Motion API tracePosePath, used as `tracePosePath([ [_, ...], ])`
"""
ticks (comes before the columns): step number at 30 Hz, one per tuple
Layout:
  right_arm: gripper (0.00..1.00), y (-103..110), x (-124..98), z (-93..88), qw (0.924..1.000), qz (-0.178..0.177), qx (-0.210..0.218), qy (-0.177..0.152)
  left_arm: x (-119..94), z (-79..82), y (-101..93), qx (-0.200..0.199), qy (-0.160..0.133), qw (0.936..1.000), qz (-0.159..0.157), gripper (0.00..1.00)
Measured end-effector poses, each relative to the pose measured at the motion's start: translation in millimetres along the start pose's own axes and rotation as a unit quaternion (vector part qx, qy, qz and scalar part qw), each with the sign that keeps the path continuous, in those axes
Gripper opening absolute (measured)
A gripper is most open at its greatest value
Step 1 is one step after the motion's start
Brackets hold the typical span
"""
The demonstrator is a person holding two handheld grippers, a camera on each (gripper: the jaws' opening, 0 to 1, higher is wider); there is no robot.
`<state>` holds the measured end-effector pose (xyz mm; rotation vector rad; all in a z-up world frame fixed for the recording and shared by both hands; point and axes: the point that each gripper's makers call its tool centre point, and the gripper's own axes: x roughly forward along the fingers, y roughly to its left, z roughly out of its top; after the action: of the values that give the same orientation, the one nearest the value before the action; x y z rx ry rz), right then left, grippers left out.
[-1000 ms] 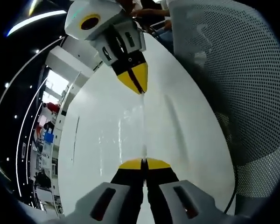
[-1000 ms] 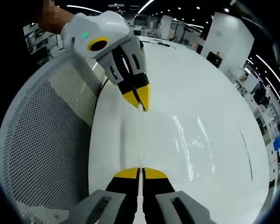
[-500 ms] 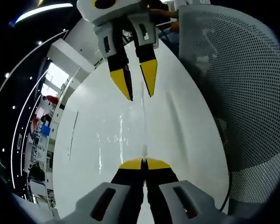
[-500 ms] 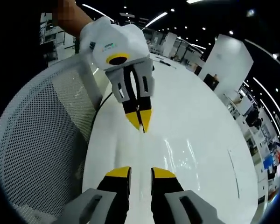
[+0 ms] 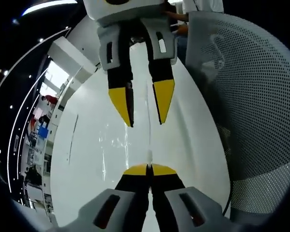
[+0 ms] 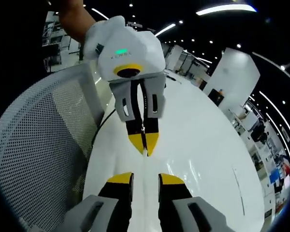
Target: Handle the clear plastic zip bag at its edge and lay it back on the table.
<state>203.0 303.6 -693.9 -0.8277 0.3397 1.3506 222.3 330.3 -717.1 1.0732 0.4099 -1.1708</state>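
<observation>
The clear plastic zip bag (image 5: 148,140) hangs almost edge-on over the white table (image 5: 87,159), a thin glinting sheet. My left gripper (image 5: 149,168) is shut on its near edge. In the left gripper view my right gripper (image 5: 146,122) comes in from the top, jaws open, one yellow fingertip on each side of the bag's far edge and not touching it. In the right gripper view my right gripper (image 6: 145,178) is open at the bottom, and just beyond it my left gripper (image 6: 145,146) is pinched on the bag's edge (image 6: 145,155).
A grey mesh chair back (image 5: 251,96) stands close along the table's side (image 6: 38,145). A hand (image 6: 72,17) holds the left gripper. The white tabletop (image 6: 208,159) stretches far ahead. Shelves and people are in the distant room.
My right gripper has opened and let go of the bag's edge. The two grippers have come closer together. The left gripper stays shut on the bag.
</observation>
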Motion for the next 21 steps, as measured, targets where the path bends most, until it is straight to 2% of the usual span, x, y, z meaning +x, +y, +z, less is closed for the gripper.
tracePosePath([
  [8,0.15,1.3,6.0,5.2,1.0,0.002,0.004,-0.006,-1.8,3.3,-1.5,-0.02,-0.002,0.9997,-0.014,0.0],
  [21,0.13,1.1,13.0,12.8,0.9999,0.003,0.008,-0.015,-2.1,10.4,-4.2,-0.027,-0.011,0.9991,-0.032,0.0],
])
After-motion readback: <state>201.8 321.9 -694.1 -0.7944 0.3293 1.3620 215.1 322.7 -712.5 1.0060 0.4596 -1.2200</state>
